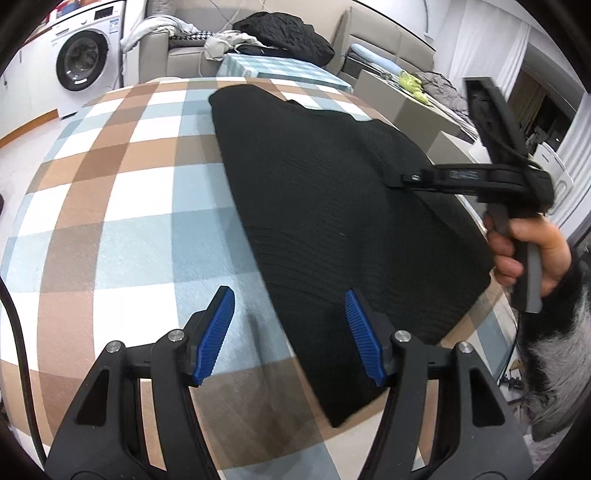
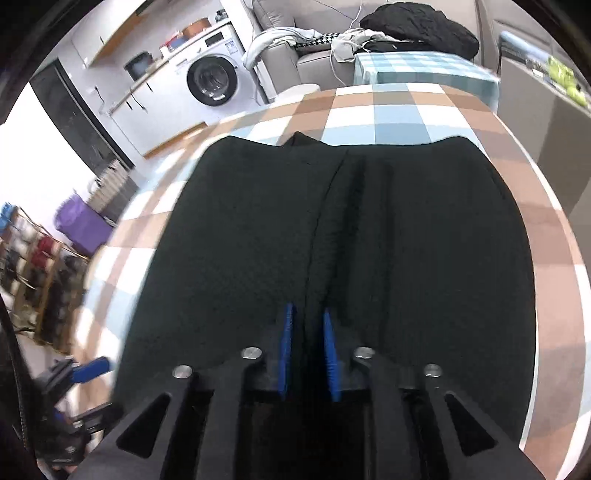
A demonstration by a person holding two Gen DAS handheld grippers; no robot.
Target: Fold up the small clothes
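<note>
A black knit garment (image 1: 332,192) (image 2: 240,229) lies flat on the table's brown, blue and white checked cloth (image 1: 129,177) (image 2: 399,110). One side is folded over, and the fold's edge runs down the middle in the right wrist view. My right gripper (image 2: 308,310) (image 1: 395,182), held by a hand (image 1: 532,251), hovers low over that edge. Its blue pads stand a narrow gap apart, and I see no cloth pinched between them. My left gripper (image 1: 289,295) is open wide over the garment's near left edge, with nothing in it. It also shows blurred at the lower left of the right wrist view (image 2: 90,367).
Beyond the table stand a smaller table with a teal checked cloth (image 1: 280,70), a sofa with a black jacket (image 1: 284,33) on it, and a washing machine (image 1: 83,61). The table's rounded right edge (image 2: 554,221) lies close to the garment. A shelf (image 2: 37,277) stands at the left.
</note>
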